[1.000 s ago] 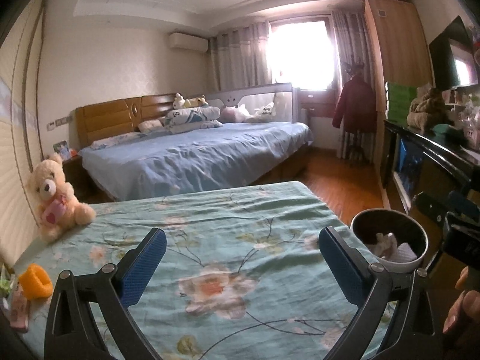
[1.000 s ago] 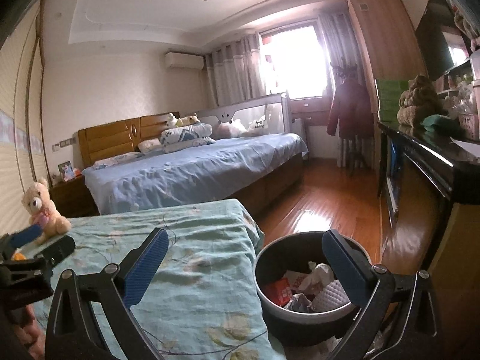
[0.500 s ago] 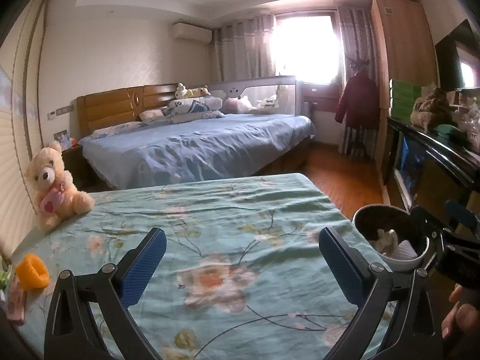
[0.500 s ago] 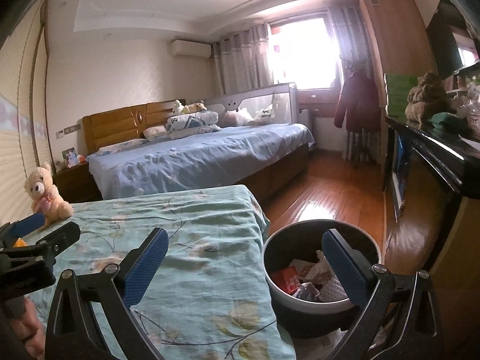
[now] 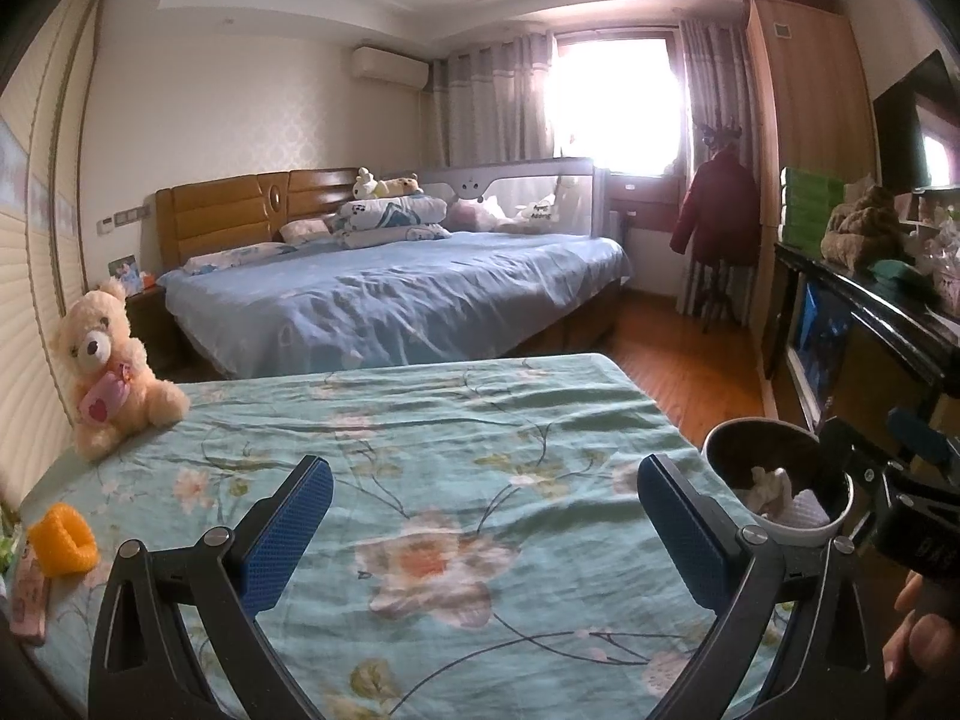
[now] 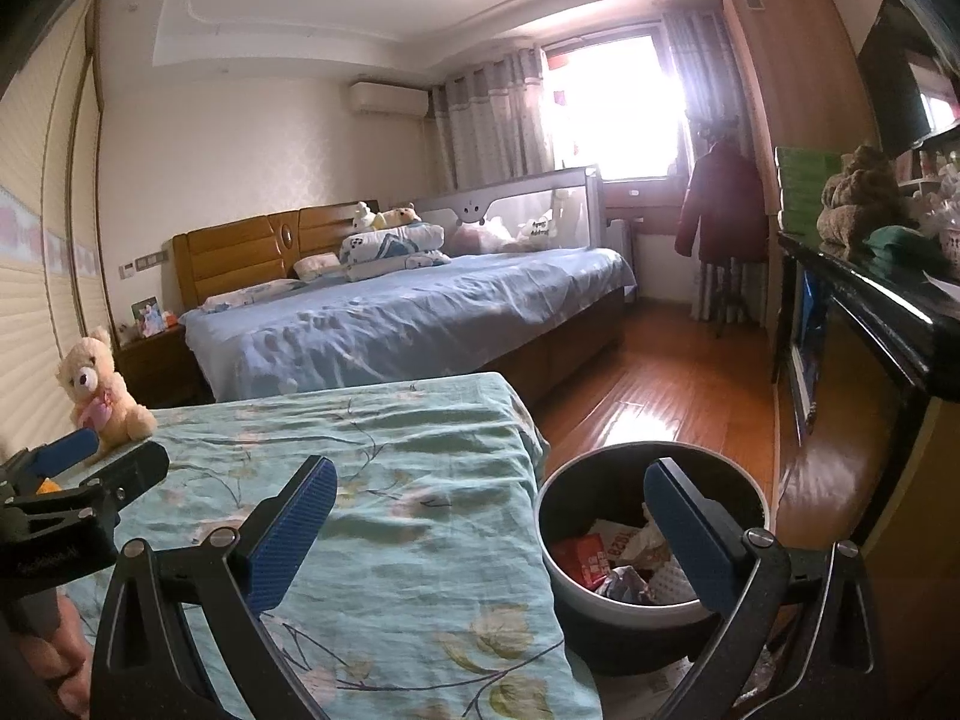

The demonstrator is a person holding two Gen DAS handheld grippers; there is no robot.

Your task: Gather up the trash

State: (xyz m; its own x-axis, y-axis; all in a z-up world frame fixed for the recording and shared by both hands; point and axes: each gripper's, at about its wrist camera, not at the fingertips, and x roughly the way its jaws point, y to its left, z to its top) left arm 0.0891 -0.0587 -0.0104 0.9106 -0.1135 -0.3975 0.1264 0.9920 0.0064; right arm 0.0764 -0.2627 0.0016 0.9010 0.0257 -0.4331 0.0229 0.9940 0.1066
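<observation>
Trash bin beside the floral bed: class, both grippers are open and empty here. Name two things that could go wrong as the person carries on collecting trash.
1. The trash bin already holds wrappers and paper, and stands close against the bed's edge; a dropped piece might miss and land on the floor.
2. The orange ring and teddy bear lie on the floral sheet near the left hand-held gripper; they may be grabbed as trash by mistake.
</observation>
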